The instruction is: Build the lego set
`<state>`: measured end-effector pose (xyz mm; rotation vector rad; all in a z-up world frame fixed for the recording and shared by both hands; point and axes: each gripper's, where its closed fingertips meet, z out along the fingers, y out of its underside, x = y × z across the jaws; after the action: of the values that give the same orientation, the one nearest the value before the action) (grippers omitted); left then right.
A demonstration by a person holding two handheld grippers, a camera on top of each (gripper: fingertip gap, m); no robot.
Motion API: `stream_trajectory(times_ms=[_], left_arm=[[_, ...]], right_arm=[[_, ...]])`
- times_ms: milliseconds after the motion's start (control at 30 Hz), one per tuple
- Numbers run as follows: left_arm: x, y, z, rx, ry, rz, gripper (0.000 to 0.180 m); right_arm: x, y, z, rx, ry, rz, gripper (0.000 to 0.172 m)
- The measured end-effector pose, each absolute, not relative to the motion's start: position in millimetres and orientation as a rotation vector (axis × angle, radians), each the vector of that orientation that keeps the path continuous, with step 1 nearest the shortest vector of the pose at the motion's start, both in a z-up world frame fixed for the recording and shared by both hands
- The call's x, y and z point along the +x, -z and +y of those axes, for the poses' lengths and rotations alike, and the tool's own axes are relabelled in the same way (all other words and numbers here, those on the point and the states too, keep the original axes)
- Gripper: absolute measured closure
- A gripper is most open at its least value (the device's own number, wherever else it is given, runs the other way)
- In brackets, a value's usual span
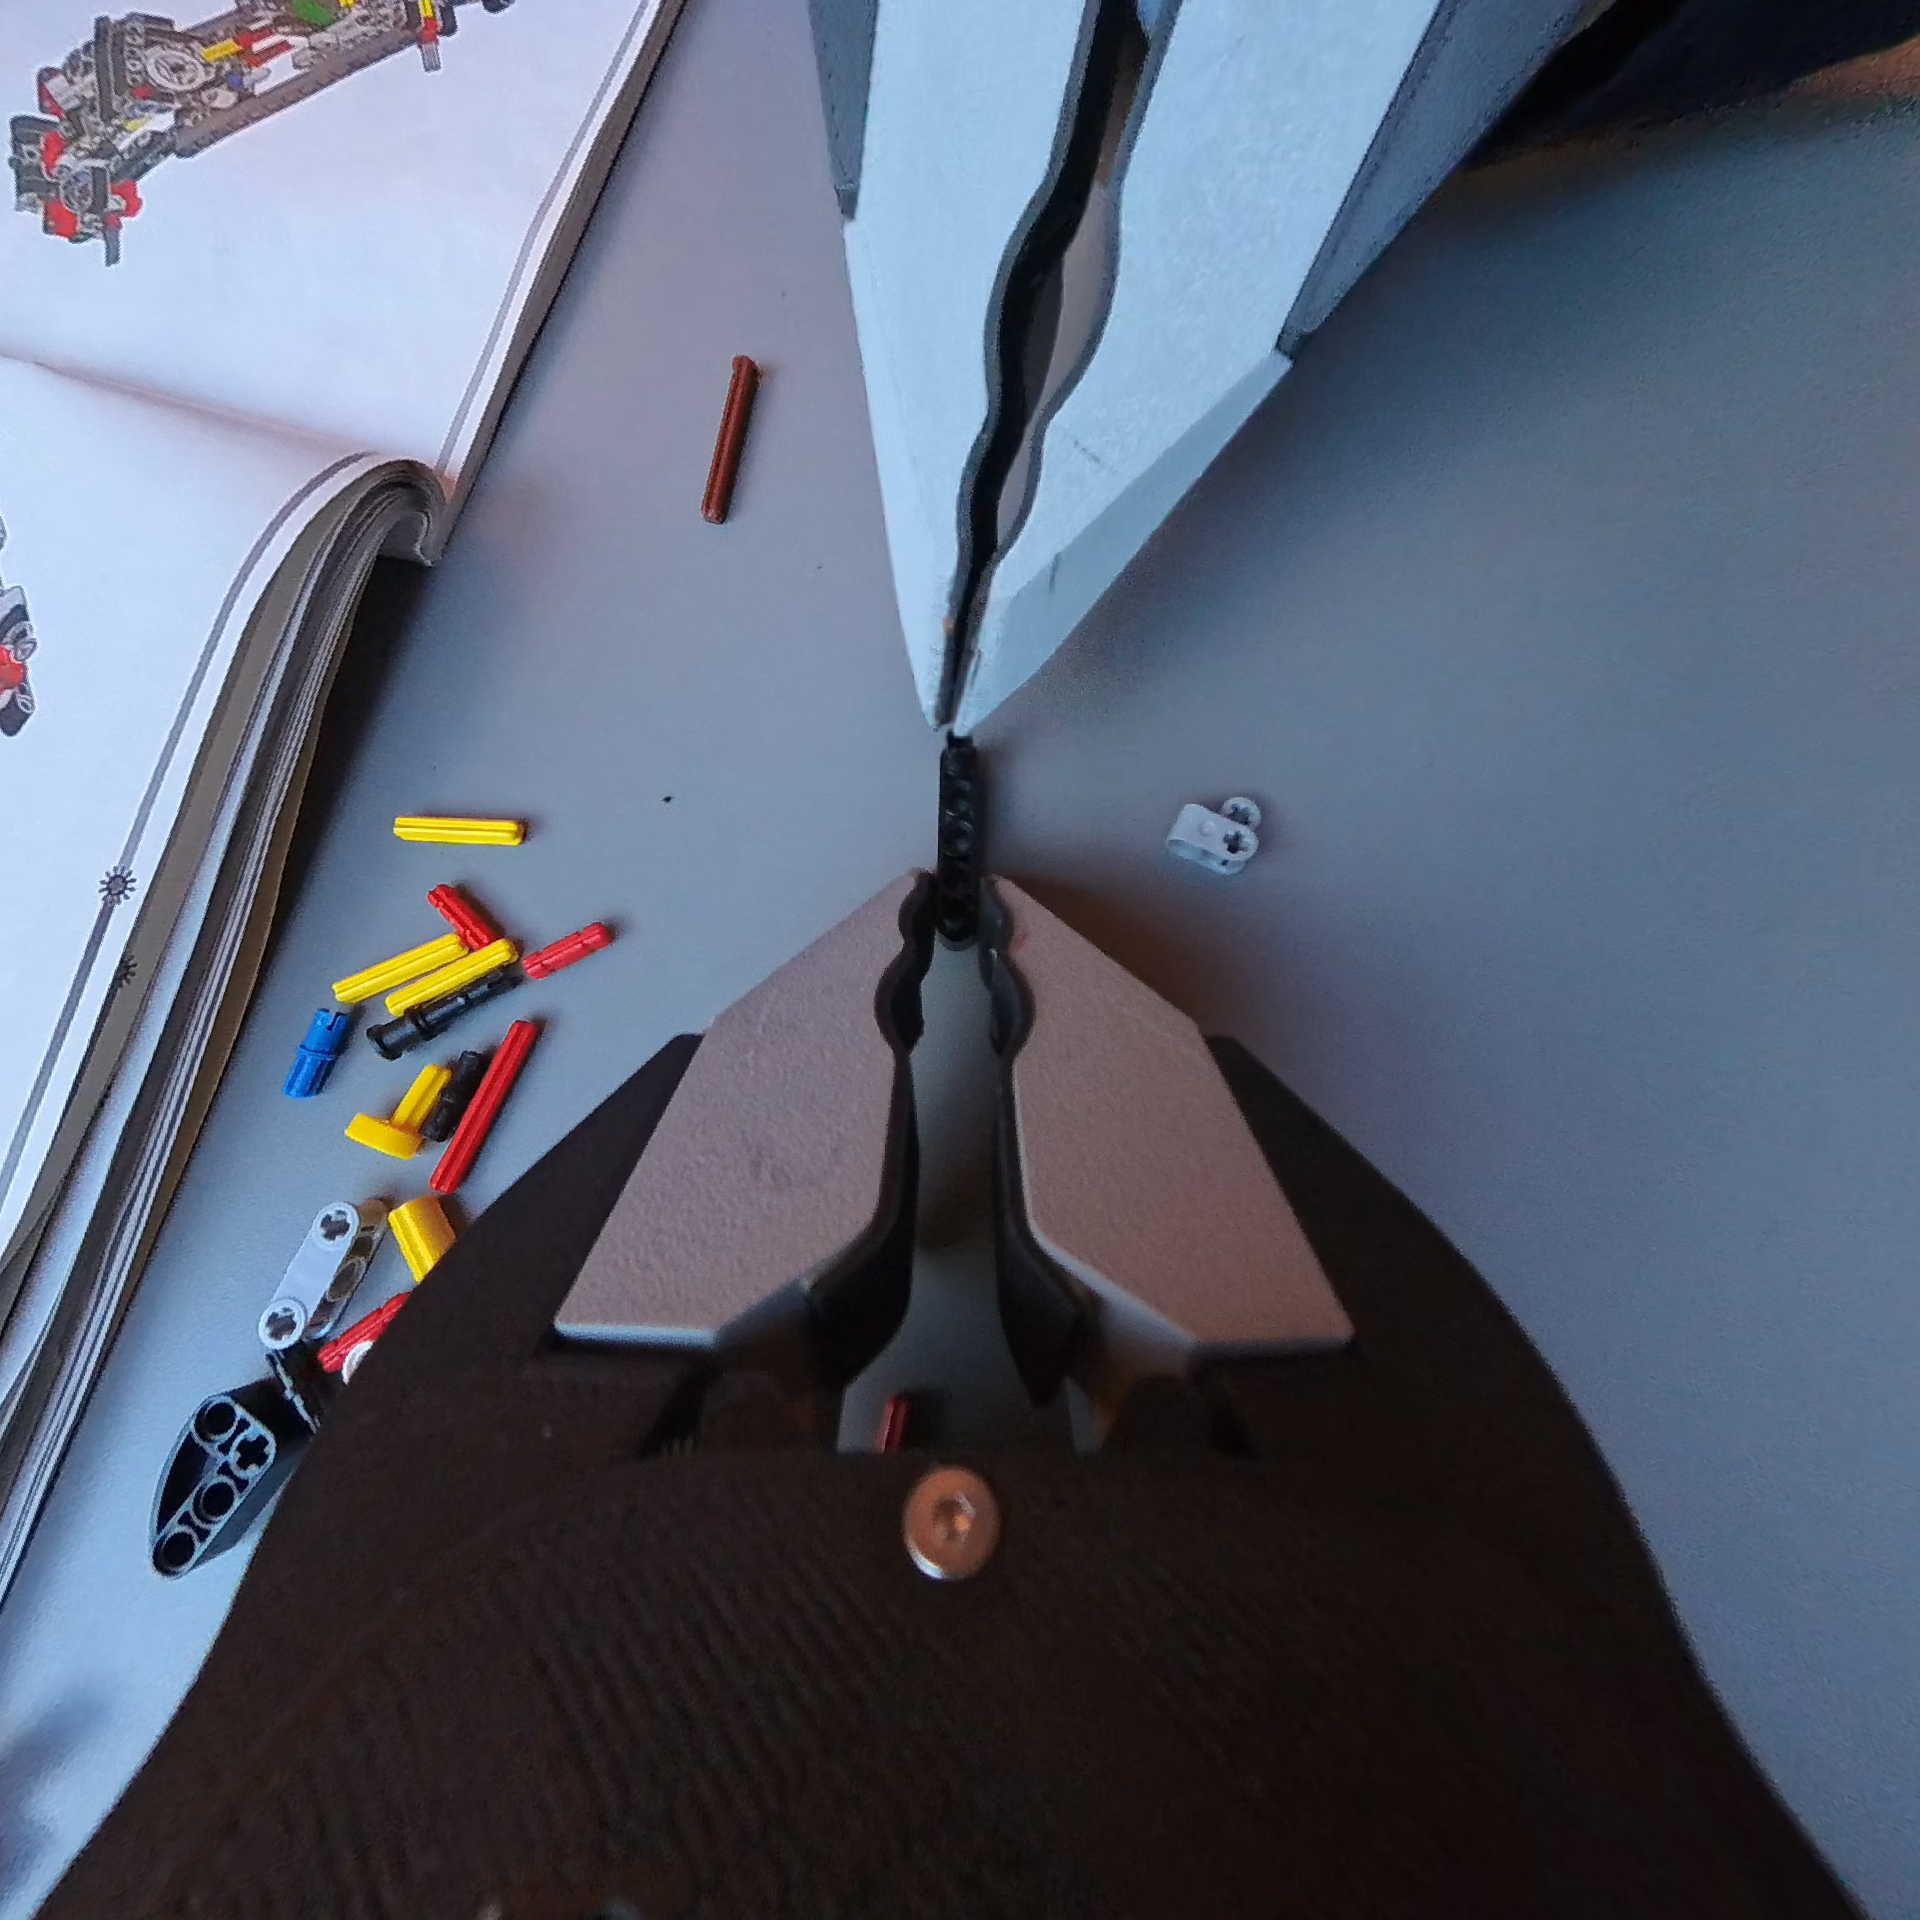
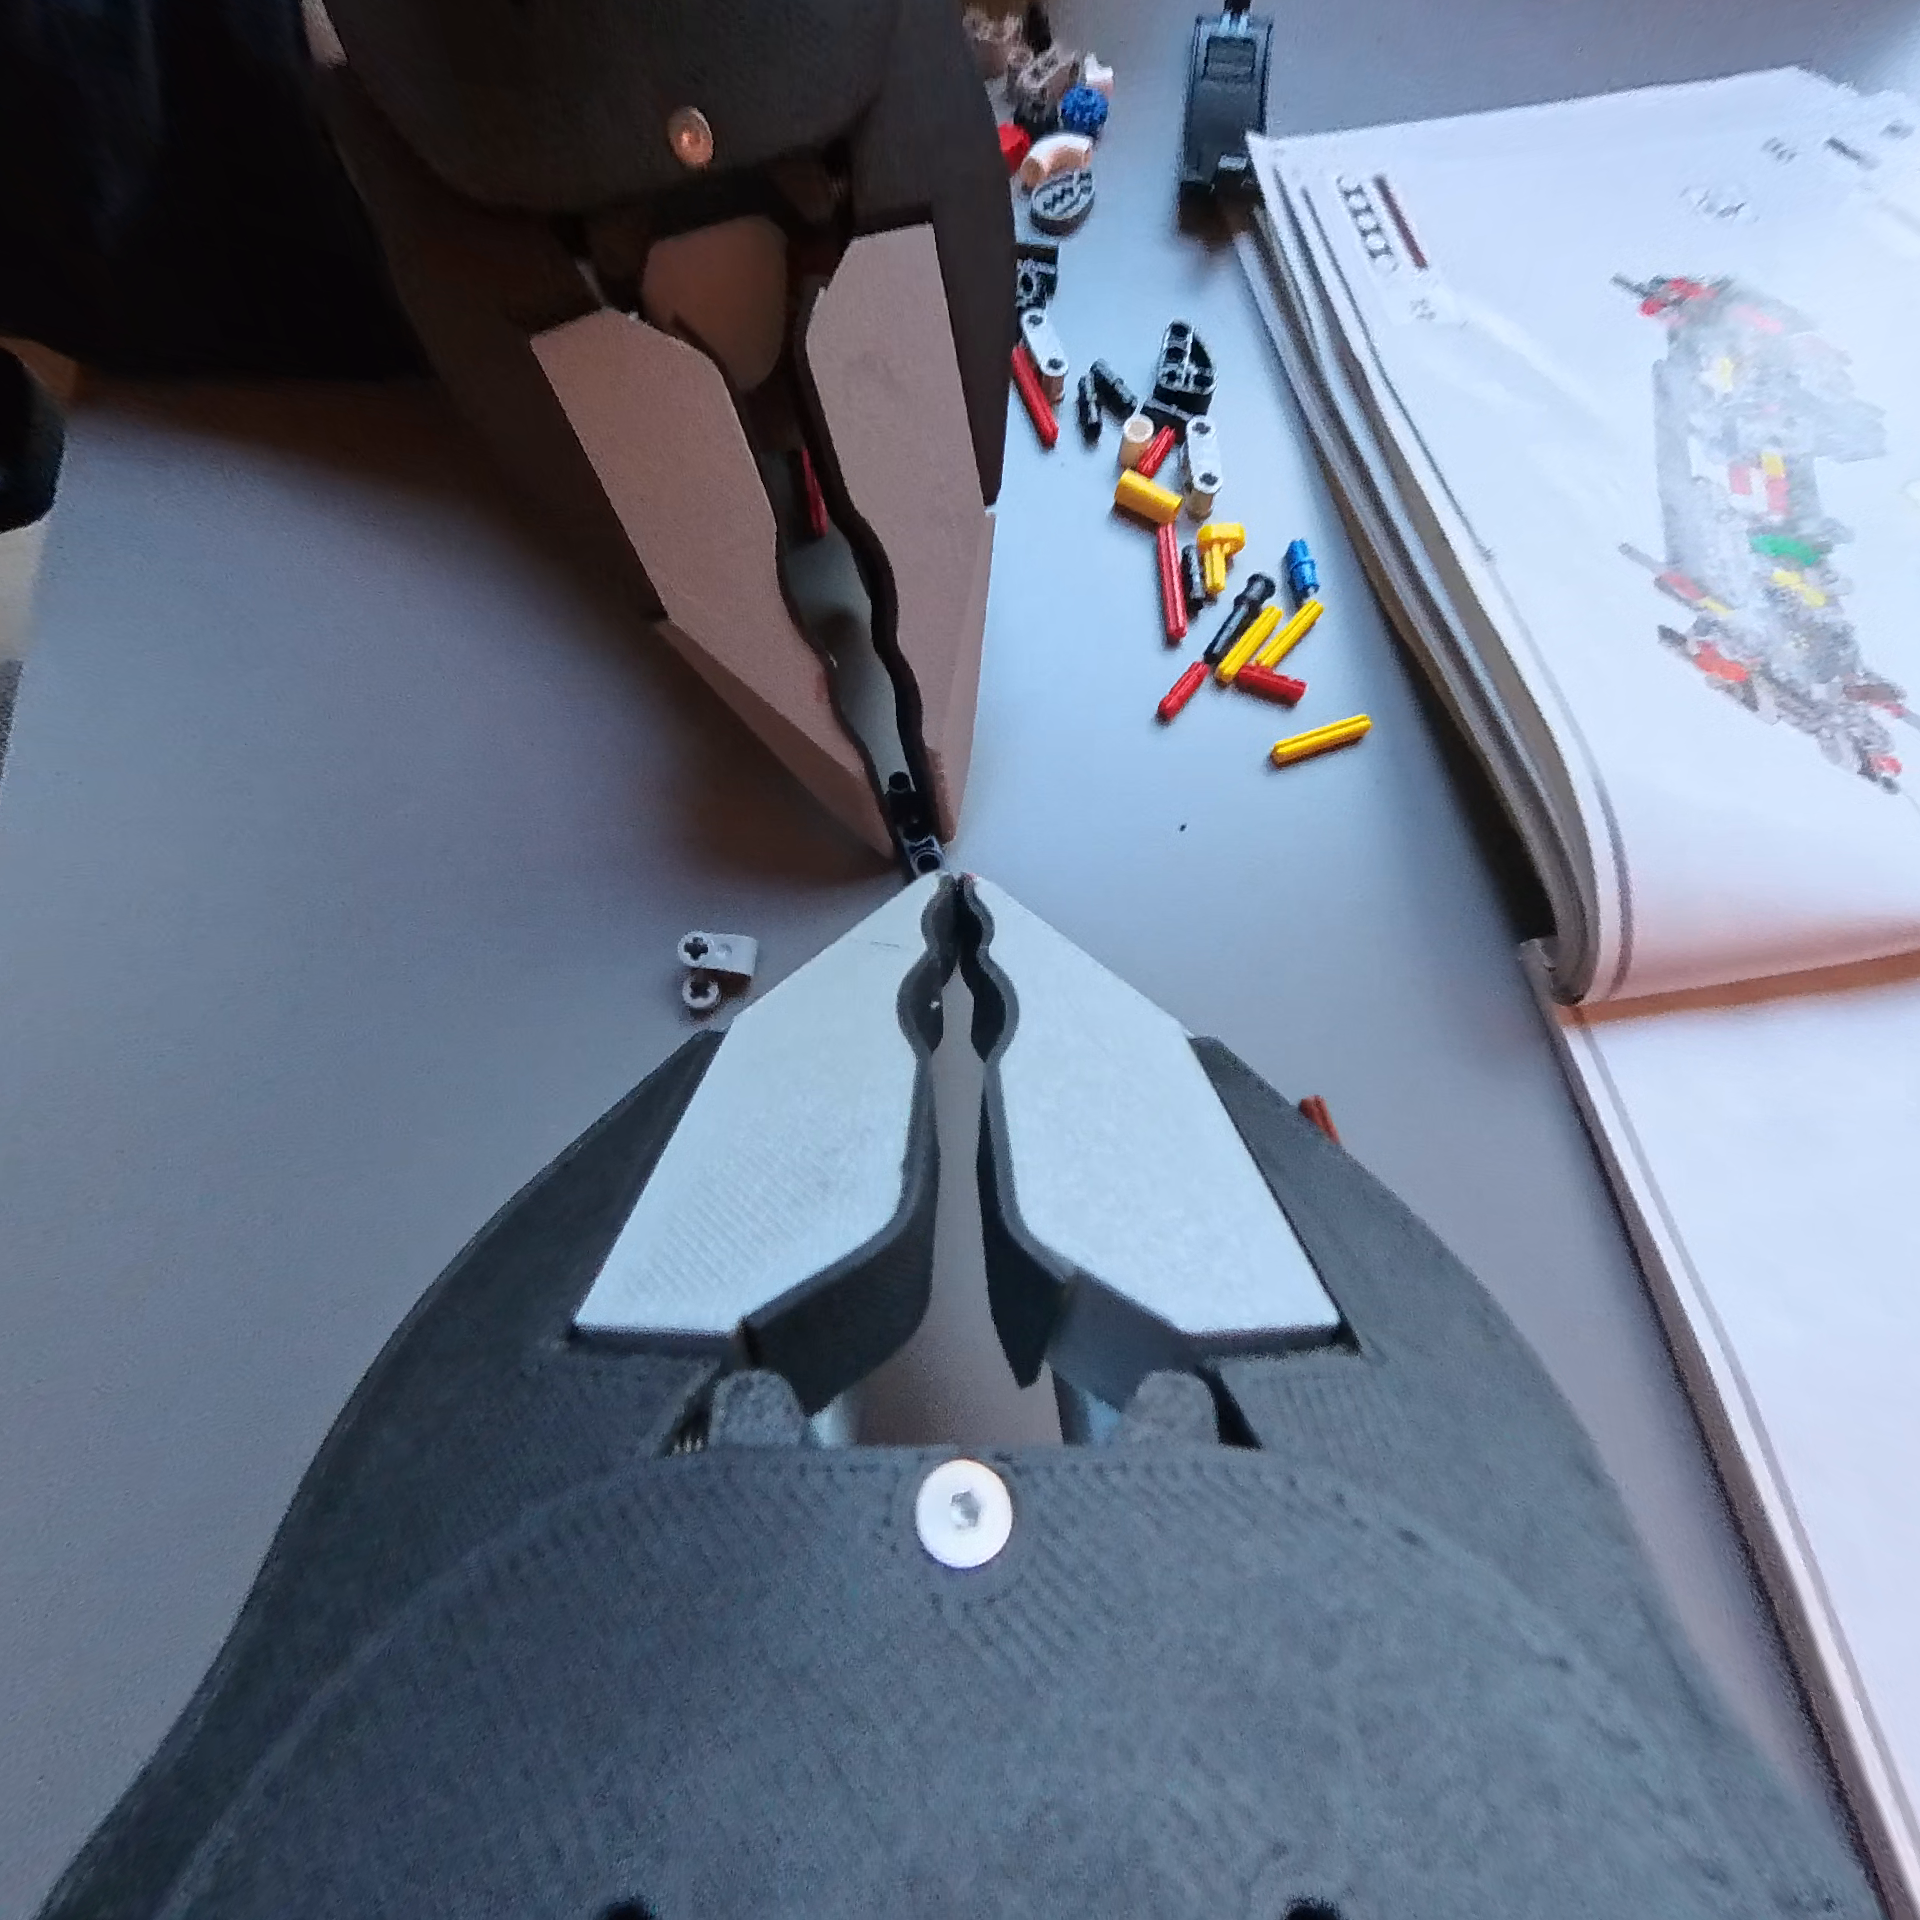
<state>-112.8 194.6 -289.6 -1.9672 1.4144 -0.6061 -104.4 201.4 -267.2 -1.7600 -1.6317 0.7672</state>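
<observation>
My left gripper, with tan fingers, is shut on a black beam with holes, which sticks out forward past its tips just above the grey table. The right wrist view shows the same beam between the left gripper's tan fingers. My right gripper, with pale grey fingers, is shut. Its tips meet the beam's free end, as the left wrist view also shows. I cannot make out anything between its pads.
A light grey connector lies alone on the table beside the beam. A brown axle lies farther off. A pile of yellow, red, black and blue pins and axles lies next to the open instruction book. More parts lie at the table's far end. Only a small space, under 4 cm, lies between the two pairs of fingers. The light grey connector is about 4 cm from my left fingertips. My right wrist view looks at it from another angle.
</observation>
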Motion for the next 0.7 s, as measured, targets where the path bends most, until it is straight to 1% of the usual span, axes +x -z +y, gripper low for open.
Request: stream_trajectory(times_ms=[100,233,300,367,433,500,567,700], left_arm=[[-112.7,289.4,194.4,-1.965,0.605,1.416,0.175],[-112.6,289.5,194.4,-1.963,0.603,1.418,0.175],[-112.7,289.5,194.4,-1.965,0.607,1.416,0.175],[-112.6,289.5,194.5,-1.958,0.594,1.419,0.175],[-112.6,289.4,194.4,-1.945,0.570,1.425,0.175],[-112.8,289.3,194.9,-1.939,0.555,1.424,0.174],[-114.0,289.0,197.5,-1.950,0.548,1.403,0.169],[-117.1,288.9,198.1,-1.979,0.573,1.376,0.157]], right_arm=[[-105.9,274.0,201.5,-1.792,-0.760,-1.627,0.172],[-115.6,254.1,203.0,-1.716,-0.824,-1.502,0.172],[-110.5,268.9,202.8,-1.783,-0.767,-1.553,0.172],[-107.9,269.8,203.3,-1.716,-0.710,-1.562,0.172],[-110.4,255.4,199.6,-1.630,-0.786,-1.490,0.172],[-112.0,247.7,198.4,-1.640,-0.891,-1.418,0.172],[-111.9,244.5,200.5,-1.654,-0.939,-1.385,0.172],[-105.1,239.5,206.4,-1.626,-0.894,-1.366,0.172]])
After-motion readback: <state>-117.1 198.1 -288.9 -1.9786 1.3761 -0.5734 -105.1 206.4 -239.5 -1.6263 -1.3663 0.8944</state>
